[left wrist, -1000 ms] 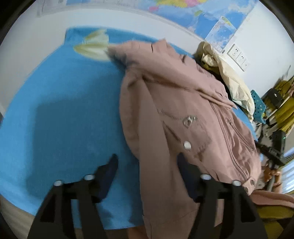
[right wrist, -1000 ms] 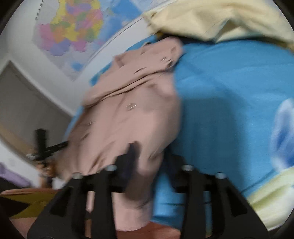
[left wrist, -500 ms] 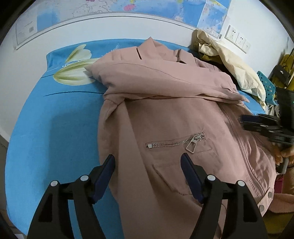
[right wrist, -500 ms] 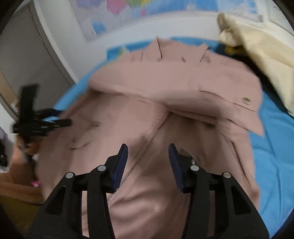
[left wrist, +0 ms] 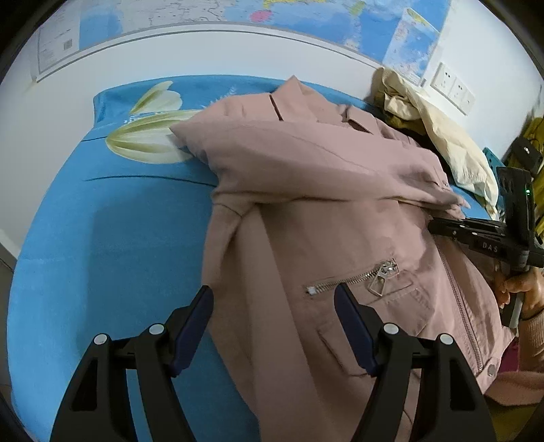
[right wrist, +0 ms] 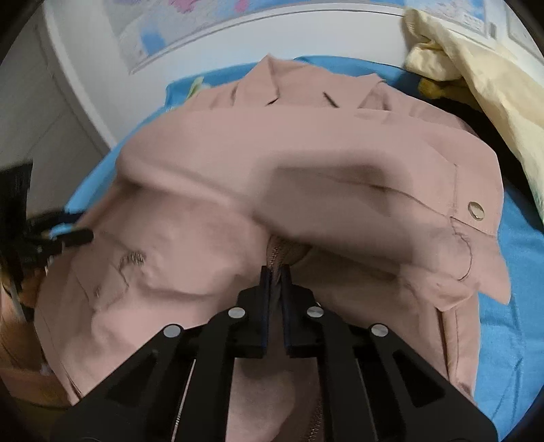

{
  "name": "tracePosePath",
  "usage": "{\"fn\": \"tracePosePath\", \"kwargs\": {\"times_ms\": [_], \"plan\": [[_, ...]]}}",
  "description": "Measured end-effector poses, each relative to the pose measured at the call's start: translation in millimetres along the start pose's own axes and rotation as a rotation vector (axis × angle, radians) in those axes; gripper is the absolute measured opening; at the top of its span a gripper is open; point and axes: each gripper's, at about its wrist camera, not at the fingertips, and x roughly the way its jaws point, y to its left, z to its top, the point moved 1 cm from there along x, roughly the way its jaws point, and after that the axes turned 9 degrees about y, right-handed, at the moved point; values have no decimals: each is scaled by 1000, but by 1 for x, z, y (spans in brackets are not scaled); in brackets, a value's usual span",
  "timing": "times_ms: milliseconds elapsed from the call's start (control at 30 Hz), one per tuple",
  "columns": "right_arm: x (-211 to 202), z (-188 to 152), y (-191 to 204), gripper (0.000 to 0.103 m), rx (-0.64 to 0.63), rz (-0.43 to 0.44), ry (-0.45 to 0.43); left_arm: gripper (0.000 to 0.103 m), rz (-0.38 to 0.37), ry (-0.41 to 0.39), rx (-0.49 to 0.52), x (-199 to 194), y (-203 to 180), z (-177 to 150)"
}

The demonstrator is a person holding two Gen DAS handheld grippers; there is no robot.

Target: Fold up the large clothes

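A dusty-pink jacket lies front up on a blue bedsheet, collar toward the wall and one sleeve folded across the chest. My left gripper is open low over the jacket's left edge, and that edge runs between its fingers untouched by the pads. My right gripper is shut on a pinch of the jacket at the front zipper line, just under the folded sleeve. The left wrist view shows the right gripper at the right, held by a hand.
A cream garment is heaped at the back right of the bed, against a white wall with a map and sockets. Bare blue sheet with a flower print spreads left of the jacket.
My right gripper swung from the jacket's side edge to its middle and closed on the fabric at the zipper. The left gripper shifted along the jacket's left side, jaws still apart.
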Motion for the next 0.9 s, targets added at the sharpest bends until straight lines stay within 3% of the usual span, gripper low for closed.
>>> {"fn": "tracePosePath", "kwargs": {"times_ms": [167,267,333,433,633,800,900], "plan": [[3,16,-1,7,0,-22,-45,74,-39,-4,-34,-5,9,3],[5,11,-4,13,-3,4,-15,77,-82,27,-20,-2,8,-6],[-5,3,-5,24,-4,32,-16,79,-106,45,-2,-1,7,-14],[-41,-16,-9,52,-19,76,-70,82,-133,55,25,-4,5,-32],[-105,-72,-60,77,106,122,-158,88,-170,62,50,-11,-2,-56],[-102,-125,-100,79,261,185,-126,90,-193,73,70,-14,-14,-69],[-93,-142,-104,79,290,247,-110,90,-258,87,72,-15,-19,-74]]}}
